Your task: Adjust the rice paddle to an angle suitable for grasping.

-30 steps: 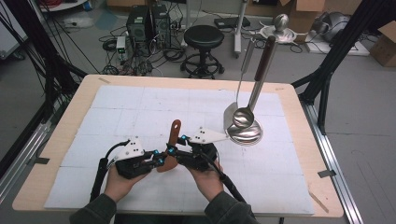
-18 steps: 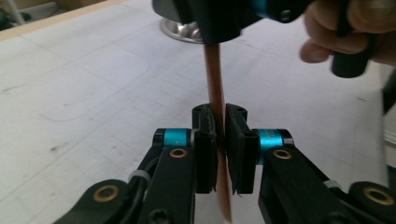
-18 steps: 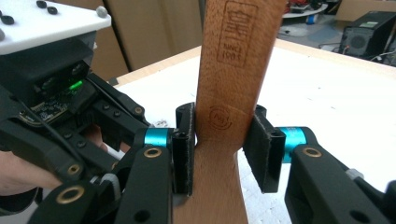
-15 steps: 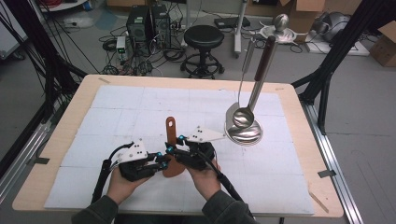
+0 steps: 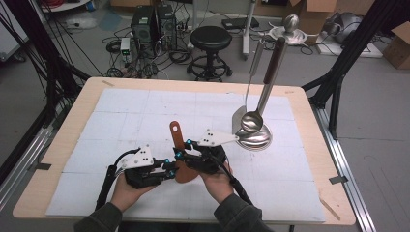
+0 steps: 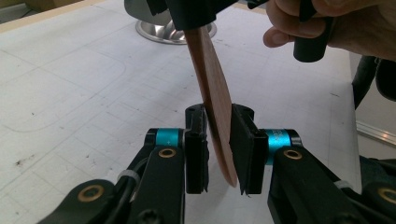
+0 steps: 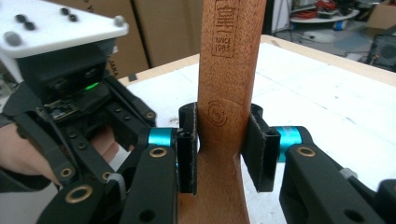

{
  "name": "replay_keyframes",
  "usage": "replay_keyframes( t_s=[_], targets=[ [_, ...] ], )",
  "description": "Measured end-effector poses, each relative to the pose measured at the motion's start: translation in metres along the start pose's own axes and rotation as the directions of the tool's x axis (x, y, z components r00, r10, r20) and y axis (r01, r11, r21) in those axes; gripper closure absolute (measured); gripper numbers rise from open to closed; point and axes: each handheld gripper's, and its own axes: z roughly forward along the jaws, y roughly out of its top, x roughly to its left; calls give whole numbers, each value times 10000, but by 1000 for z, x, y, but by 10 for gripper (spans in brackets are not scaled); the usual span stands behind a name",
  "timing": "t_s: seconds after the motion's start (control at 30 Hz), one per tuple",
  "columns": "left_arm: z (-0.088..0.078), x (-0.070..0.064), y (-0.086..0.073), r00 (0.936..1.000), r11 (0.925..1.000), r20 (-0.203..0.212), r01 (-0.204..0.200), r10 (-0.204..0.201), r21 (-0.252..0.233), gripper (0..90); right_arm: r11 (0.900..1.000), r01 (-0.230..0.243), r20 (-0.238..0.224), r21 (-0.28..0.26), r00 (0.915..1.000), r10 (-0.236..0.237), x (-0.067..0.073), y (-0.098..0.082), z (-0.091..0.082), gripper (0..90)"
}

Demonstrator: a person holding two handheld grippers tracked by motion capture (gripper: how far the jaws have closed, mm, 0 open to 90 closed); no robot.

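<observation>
**Wooden spatula mid-handover between the two grippers**

The wooden spatula (image 5: 180, 154) is held off the table (image 5: 63, 140), near its front middle, between the two hand-held grippers. The right gripper (image 7: 223, 149) has its jaws closed on the handle neck, just below the stamped maker's mark; both pads appear to bear on the wood, and these jaws have just been closing further. The left gripper (image 6: 219, 149) straddles the blade: in the left gripper view the right pad lies against the blade face, while a narrow gap shows at the left pad. Its jaws have just been opening with the blade between them, so it is judged to have let go.

Progress, as a judgement: the transfer from left to right is nearly complete. The right grip is taken; what remains is for the left gripper to clear the blade. Placing the spatula in the steel utensil holder (image 5: 255, 137), which stands well apart to the right and already holds a ladle (image 5: 261, 92) and a metal turner (image 5: 244, 104), is a likely remaining step and is not yet begun.

Orientation: the long axis stands close to upright, tilted slightly. The handle end with its hanging hole points up and away from the person; the broad blade points down towards the table.
</observation>
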Motion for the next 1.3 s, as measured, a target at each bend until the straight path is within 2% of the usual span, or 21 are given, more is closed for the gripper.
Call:
replay_keyframes(
  t_s=[0.1,0.17,0.27,0.37,0.43,0.5,0.57,0.7,0.83,0.9,0.97,1.03,1.1,1.13,1.3],
  targets=[
    [0,0,0,10000,10000,-44,13,-13,24,731,9998,194,-227,54,9996,-192,3,-1,3,690],
    [0,0,0,10000,10000,-59,17,-17,21,732,9999,151,-320,56,9994,-150,4,-1,4,691],
    [0,0,0,9999,10000,-157,6,-6,33,787,9998,210,-418,2,9989,-210,5,-1,6,693],
    [-2,2,0,9985,9997,-504,230,-227,71,814,9992,393,-314,-60,9987,-395,9,-1,8,691],
    [-4,4,0,9968,9992,-701,392,-397,-84,841,9992,372,-33,-171,9993,-373,12,-1,7,672],
    [-4,3,0,9955,9991,-851,420,-424,-61,842,9983,559,391,-192,9977,-551,17,-1,8,665],
    [-4,1,0,9938,9989,-1005,475,-479,-61,843,9987,463,749,-203,9962,-447,21,-1,9,659],
    [-2,-1,1,9909,9991,-1281,426,-425,-20,844,9991,403,1641,-96,9857,-382,29,-4,10,650],
    [-1,-2,1,9905,9990,-1297,458,-456,-19,843,9981,614,2034,-64,9773,-588,33,-4,11,653],
    [-2,-1,1,9921,9987,-1151,498,-501,-61,838,9971,754,1911,-73,9789,-726,31,-3,11,661],
    [-2,-2,1,9943,9993,-1011,343,-353,-120,825,9982,601,1713,-83,9835,-578,28,-3,10,663],
    [-3,-2,2,9956,9994,-875,312,-326,-172,753,9986,519,1621,-125,9856,-492,23,-2,7,665],
    [-5,-1,2,9972,9997,-734,156,-169,-187,731,9984,530,1467,-207,9880,-494,17,-1,3,665],
    [-5,-1,2,9978,9995,-625,199,-213,-229,710,9985,494,1412,-239,9889,-456,15,-1,1,666],
    [-7,-1,2,9991,9997,-423,82,-92,-233,655,9965,721,844,-416,9941,-684,4,2,-12,667]
  ],
)
